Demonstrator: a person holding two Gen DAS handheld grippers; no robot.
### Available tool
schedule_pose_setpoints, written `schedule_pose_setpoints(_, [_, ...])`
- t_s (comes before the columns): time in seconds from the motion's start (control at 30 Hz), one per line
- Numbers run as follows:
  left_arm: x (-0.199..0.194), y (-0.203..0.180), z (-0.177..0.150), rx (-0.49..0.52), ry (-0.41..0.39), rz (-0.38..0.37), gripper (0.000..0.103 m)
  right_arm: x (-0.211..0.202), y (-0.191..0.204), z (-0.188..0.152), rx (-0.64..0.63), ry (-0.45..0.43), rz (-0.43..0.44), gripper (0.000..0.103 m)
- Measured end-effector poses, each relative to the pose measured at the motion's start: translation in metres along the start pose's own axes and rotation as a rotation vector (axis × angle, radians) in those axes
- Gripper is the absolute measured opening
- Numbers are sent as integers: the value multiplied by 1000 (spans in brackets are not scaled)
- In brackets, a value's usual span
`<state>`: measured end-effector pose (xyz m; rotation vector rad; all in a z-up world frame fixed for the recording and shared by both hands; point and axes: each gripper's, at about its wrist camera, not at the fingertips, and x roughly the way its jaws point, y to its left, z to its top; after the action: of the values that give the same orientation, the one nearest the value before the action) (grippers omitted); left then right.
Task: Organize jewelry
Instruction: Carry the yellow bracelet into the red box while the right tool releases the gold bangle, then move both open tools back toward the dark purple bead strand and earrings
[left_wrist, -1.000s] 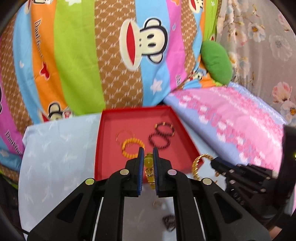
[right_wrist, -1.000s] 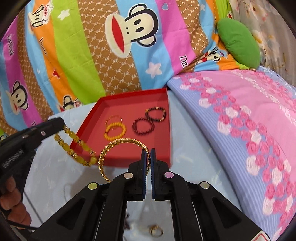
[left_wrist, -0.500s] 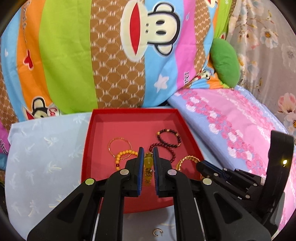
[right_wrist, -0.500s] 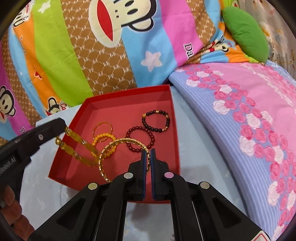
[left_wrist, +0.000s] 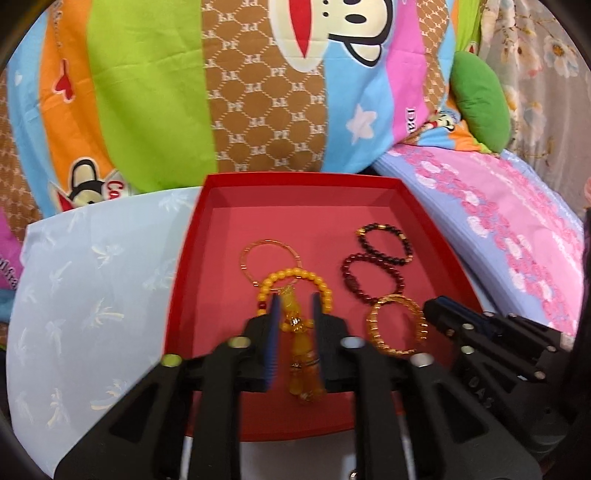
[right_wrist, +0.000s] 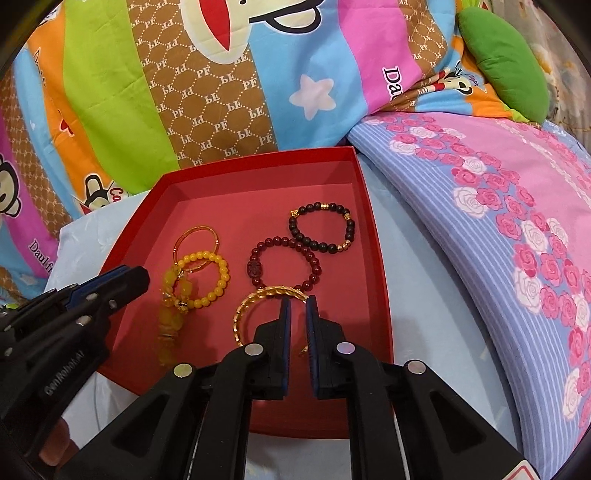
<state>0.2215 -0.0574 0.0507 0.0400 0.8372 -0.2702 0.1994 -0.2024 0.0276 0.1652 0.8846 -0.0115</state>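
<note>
In the left wrist view the left gripper (left_wrist: 294, 314) hangs low over the near half of the red tray (left_wrist: 258, 186), its jaws parted with a clear gap, and the yellow chunky bracelet (left_wrist: 301, 356) lies on the tray floor in that gap, running lengthwise toward the near edge; neither blue pad seems to touch it, though the fisheye view makes contact hard to judge. Its far end overlaps the yellow bead bracelet (left_wrist: 295, 277), which in turn overlaps the thin gold bangle (left_wrist: 269, 258) nearer the tray's middle. The right gripper (right_wrist: 297, 314) also stands slightly apart, and the twisted gold bangle (right_wrist: 271, 293) lies flat on the tray by its tips, the far arc just ahead of the two pads and the near arc hidden under them; whether a pad still touches the bangle cannot be told. Toward the right edge of the tray sit the dark red bead bracelet (right_wrist: 284, 264) and, beyond it and touching it, the black bead bracelet (right_wrist: 321, 227). Both grippers point toward the tray's far edge from its near edge, side by side, the left one entering the right wrist view from the lower left with a few fingers (right_wrist: 55, 441) showing beneath its body. The tray rests on a pale blue cloth (left_wrist: 92, 295).
</note>
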Motion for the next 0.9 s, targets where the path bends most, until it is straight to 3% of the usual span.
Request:
schedule_pose_setpoints(0.13, [-4, 4, -3, -6, -9, 16, 33, -7, 4, -2, -8, -15, 2, 18])
schedule_pose_setpoints(0.9, [-58, 3, -59, -40, 3, 9, 34, -74, 1, -58, 17, -20, 35, 19])
